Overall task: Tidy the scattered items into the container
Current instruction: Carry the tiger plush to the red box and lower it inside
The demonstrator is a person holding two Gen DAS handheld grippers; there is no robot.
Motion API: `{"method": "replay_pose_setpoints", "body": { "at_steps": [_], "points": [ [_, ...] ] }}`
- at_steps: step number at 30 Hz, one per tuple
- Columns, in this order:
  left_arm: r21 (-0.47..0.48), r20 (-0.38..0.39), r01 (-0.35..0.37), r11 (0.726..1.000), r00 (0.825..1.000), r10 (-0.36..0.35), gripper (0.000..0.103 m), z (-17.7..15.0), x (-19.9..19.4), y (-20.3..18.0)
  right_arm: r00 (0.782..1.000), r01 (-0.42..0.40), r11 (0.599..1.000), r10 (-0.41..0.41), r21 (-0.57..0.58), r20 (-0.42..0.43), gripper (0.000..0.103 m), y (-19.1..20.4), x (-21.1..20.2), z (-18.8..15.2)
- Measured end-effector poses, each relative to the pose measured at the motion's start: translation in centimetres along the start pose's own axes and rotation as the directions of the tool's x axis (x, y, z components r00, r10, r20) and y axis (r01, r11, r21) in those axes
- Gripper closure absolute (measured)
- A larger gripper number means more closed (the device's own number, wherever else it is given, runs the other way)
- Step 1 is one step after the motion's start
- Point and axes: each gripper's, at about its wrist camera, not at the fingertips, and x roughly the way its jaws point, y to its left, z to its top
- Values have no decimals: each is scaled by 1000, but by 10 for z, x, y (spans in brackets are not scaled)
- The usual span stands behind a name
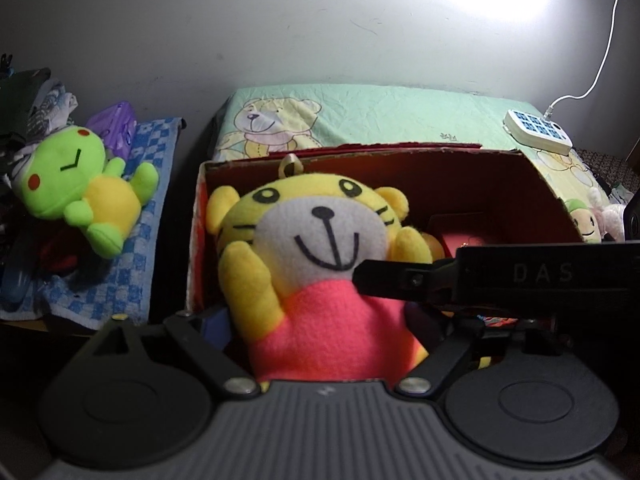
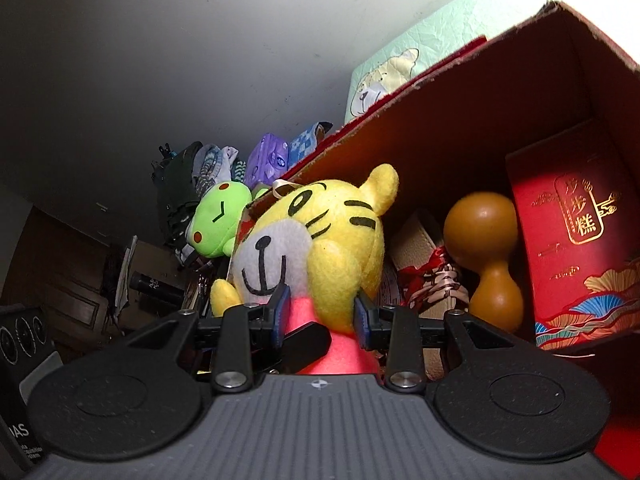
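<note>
A yellow tiger plush (image 1: 320, 240) with a pink body sits upright at the left end of an open cardboard box (image 1: 520, 184). My left gripper (image 1: 328, 320) straddles its pink body from the front. The jaws stand wide, and the blue left pad (image 1: 218, 326) shows just beside the cloth. One black finger (image 1: 400, 280) of my right gripper reaches in from the right against the plush's chest. In the right wrist view my right gripper (image 2: 322, 310) is shut on the tiger plush (image 2: 320, 232), its blue pads (image 2: 282, 308) pinching the yellow paw and pink body.
A green frog plush (image 1: 80, 184) lies on a blue checked towel (image 1: 140, 240) left of the box. A small green plush (image 1: 584, 220) lies at the right. The box (image 2: 440, 120) holds a wooden gourd (image 2: 484, 248) and a red gift carton (image 2: 572, 240). A power strip (image 1: 538, 132) rests on the bear-print sheet (image 1: 360, 112).
</note>
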Motion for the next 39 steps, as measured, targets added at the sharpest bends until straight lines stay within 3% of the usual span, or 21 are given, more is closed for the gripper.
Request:
{"method": "replay_pose_setpoints", "body": {
  "at_steps": [10, 20, 32, 39],
  "points": [
    [69, -6, -82, 994, 997, 83, 9, -6, 5, -7, 998, 21, 999, -23, -34, -53, 65, 3, 11, -2],
    [42, -12, -109, 993, 994, 109, 8, -8, -3, -8, 995, 35, 997, -40, -64, -88, 48, 1, 1, 3],
    [71, 18, -201, 977, 980, 200, 8, -11, -21, -22, 997, 57, 994, -62, -92, -51, 44, 4, -18, -1],
    [44, 4, -215, 976, 977, 215, 8, -10, -28, -22, 997, 76, 992, -78, -103, -19, 44, 10, -26, -2]
  ]
}}
